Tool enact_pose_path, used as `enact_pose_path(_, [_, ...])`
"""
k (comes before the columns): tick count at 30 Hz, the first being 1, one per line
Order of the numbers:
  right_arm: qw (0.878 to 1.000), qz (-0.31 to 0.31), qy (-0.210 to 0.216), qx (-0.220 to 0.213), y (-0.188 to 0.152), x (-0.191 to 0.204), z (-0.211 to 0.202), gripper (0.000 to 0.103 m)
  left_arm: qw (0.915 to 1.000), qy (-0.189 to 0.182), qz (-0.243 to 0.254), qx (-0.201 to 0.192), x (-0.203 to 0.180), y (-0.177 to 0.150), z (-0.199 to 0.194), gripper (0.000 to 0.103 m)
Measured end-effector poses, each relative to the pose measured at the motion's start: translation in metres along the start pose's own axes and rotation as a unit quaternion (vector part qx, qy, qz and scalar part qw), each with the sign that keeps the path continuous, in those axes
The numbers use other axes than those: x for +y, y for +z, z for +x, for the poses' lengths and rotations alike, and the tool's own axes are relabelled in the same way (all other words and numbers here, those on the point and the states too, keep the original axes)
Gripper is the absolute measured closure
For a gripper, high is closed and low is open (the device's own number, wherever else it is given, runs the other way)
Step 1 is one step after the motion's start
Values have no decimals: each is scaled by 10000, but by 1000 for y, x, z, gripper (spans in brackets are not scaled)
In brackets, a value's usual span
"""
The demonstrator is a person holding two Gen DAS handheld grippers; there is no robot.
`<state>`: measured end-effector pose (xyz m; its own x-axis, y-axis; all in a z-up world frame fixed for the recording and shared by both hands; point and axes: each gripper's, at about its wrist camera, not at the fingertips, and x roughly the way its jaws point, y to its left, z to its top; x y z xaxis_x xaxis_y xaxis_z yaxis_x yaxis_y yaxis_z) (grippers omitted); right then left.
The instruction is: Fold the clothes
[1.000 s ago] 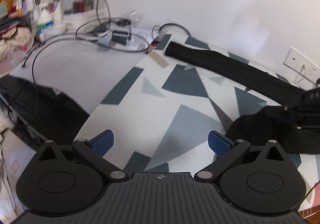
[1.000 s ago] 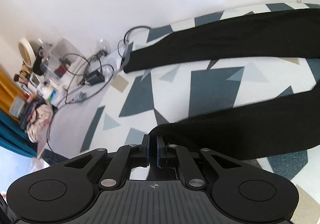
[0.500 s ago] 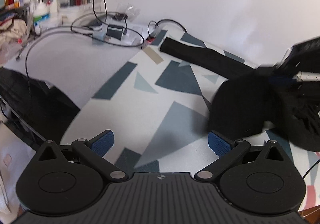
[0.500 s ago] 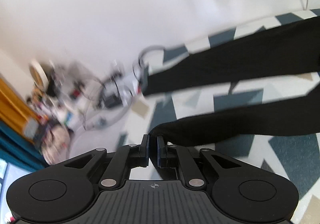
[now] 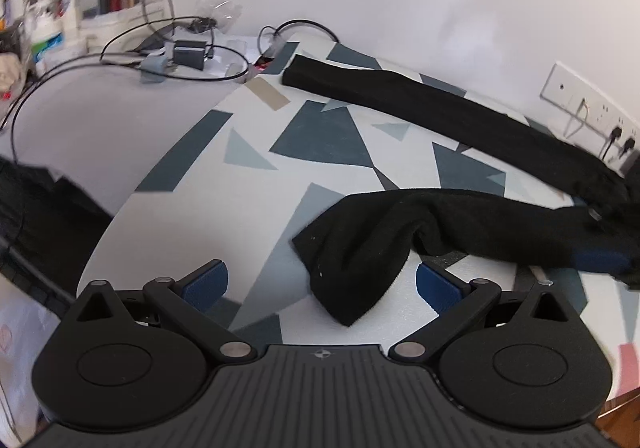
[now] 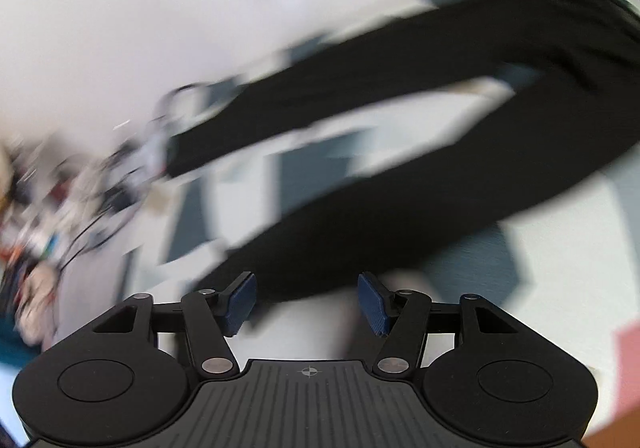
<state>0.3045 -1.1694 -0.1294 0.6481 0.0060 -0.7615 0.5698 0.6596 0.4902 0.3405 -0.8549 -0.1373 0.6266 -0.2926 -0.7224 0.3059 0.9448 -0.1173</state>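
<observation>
Black trousers lie on the patterned tablecloth. The far leg stretches straight along the wall side. The near leg is bunched, and its end lies between the fingers of my left gripper, which stands wide open and presses nothing. One blue pad of my right gripper shows at the right edge, against the cloth. In the blurred right wrist view my right gripper has its jaws opening, with the near leg just beyond the pads and nothing gripped between them.
Cables and a charger lie at the back left beside bottles and boxes. A wall socket plate with plugs is at the right. The table's curved edge drops off at the left.
My right gripper, shut on the near leg's end, carried it toward the left gripper, then opened and let it go. The end now lies between the left gripper's fingers.
</observation>
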Motion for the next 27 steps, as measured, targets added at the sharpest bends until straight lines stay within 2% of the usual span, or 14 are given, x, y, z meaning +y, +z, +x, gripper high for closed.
enact_pose_path(5, [9963, 421, -643, -395, -6, -58, -15, 51, 9984, 157, 452, 298, -7, 5, 30, 0])
enact_pose_path(8, [9860, 695, -1291, -797, -12, -86, -25, 50, 9978, 55, 501, 435, -11, 5, 41, 1])
enact_pose_path(10, [9795, 945, -1529, -905, -15, -101, -31, 50, 9981, -28, 461, 415, -13, 4, 46, 6])
enact_pose_path(12, [9755, 1125, -1626, -962, -17, -111, -35, 50, 9980, -252, 371, 440, -13, 6, 50, 62])
enact_pose_path(13, [9741, 1200, -1646, -979, -18, -115, -37, 50, 9982, -281, 333, 416, -13, 10, 51, 67])
enact_pose_path(14, [9726, 1276, -1666, -997, -19, -119, -39, 50, 9986, -286, 287, 355, -13, 15, 51, 86])
enact_pose_path(15, [9715, 1322, -1683, -1015, -19, -121, -40, 49, 9988, -313, 209, 307, -11, 22, 51, 90])
enact_pose_path(19, [9704, 1342, -1687, -1091, -15, -117, -44, 49, 9987, -429, -241, -158, 8, 63, 45, 90])
enact_pose_path(23, [9721, 1271, -1610, -1141, -4, -108, -47, 49, 9956, -383, -336, -786, 24, 98, 26, 90])
enact_pose_path(24, [9728, 1229, -1582, -1160, -1, -104, -47, 49, 9953, -368, -350, -821, 28, 100, 24, 89])
enact_pose_path(25, [9739, 1187, -1546, -1167, 1, -101, -46, 48, 9966, -365, -363, -637, 31, 98, 28, 88])
enact_pose_path(27, [9767, 1089, -1468, -1126, 4, -93, -42, 48, 9985, -366, -383, -103, 37, 91, 43, 75])
